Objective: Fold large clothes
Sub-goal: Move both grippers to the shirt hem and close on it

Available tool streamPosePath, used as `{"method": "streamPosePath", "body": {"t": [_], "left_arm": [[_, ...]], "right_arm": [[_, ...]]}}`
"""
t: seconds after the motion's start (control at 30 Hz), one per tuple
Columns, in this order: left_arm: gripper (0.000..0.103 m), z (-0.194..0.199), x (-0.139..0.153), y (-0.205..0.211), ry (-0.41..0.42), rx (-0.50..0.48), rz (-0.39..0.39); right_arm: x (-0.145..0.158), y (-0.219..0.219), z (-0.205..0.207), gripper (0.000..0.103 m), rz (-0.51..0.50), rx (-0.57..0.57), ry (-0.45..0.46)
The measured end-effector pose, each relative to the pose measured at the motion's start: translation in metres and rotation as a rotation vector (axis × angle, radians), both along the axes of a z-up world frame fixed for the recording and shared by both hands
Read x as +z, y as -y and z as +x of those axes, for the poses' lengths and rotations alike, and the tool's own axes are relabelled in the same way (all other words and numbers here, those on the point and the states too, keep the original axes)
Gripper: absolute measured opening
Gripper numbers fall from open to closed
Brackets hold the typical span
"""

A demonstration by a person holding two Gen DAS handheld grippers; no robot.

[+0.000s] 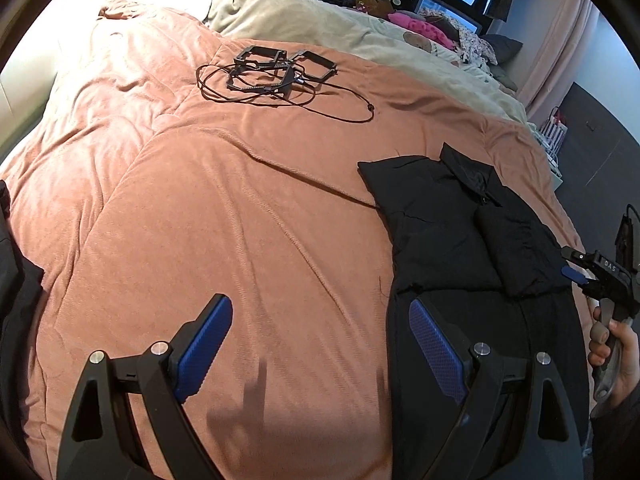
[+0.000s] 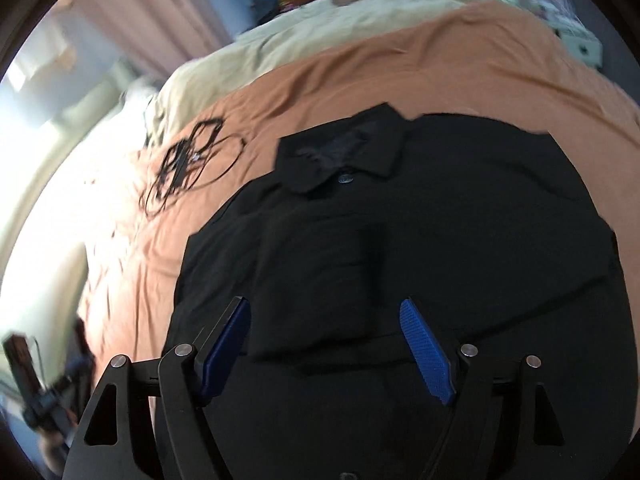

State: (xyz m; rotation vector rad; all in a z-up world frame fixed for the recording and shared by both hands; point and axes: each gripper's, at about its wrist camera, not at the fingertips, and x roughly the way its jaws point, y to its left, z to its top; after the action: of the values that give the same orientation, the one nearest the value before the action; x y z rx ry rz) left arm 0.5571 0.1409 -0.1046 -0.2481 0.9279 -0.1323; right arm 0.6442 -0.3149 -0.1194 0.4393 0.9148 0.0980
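Observation:
A black collared shirt lies flat on the salmon bedspread, its sleeves folded in over the body. In the right wrist view the shirt fills the middle, collar at the far end. My left gripper is open and empty above the bedspread, its right finger over the shirt's left edge. My right gripper is open and empty, hovering over the shirt's lower half. The right gripper also shows at the right edge of the left wrist view, held by a hand.
Black plastic frames with a tangled cable lie on the far part of the bedspread, also in the right wrist view. A cream blanket and pink items lie beyond. Floor lies past the bed's right edge.

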Motion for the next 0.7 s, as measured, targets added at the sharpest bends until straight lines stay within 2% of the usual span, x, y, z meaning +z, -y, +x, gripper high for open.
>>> {"method": "streamPosePath", "body": {"t": [0.07, 0.17, 0.3, 0.33, 0.4, 0.47, 0.57, 0.7], "left_arm": [[0.092, 0.000, 0.000, -0.003, -0.002, 0.009, -0.005], [0.092, -0.002, 0.001, -0.006, -0.004, 0.012, -0.016], [0.092, -0.004, -0.001, -0.010, -0.012, 0.018, -0.004], [0.092, -0.005, -0.003, -0.012, -0.018, 0.021, -0.004], [0.092, -0.006, -0.006, -0.015, -0.029, 0.029, -0.002], [0.092, -0.008, -0.008, -0.017, -0.035, 0.035, 0.000], [0.092, -0.011, -0.011, -0.017, -0.047, 0.036, 0.003], [0.092, -0.019, -0.011, -0.015, -0.051, 0.037, 0.003]], "right_arm": [[-0.012, 0.010, 0.003, 0.078, 0.053, -0.023, -0.026], [-0.031, 0.004, 0.013, 0.071, 0.128, -0.005, -0.056], [-0.053, -0.024, 0.033, 0.064, 0.104, 0.023, -0.107], [-0.057, -0.029, 0.035, 0.059, 0.104, 0.020, -0.122], [-0.061, -0.040, 0.041, 0.058, 0.122, 0.019, -0.137], [-0.052, -0.053, 0.044, 0.058, 0.172, 0.060, -0.098], [-0.025, -0.084, 0.043, 0.055, 0.239, 0.189, 0.001], [0.001, -0.112, 0.035, 0.055, 0.221, 0.280, 0.042]]}}
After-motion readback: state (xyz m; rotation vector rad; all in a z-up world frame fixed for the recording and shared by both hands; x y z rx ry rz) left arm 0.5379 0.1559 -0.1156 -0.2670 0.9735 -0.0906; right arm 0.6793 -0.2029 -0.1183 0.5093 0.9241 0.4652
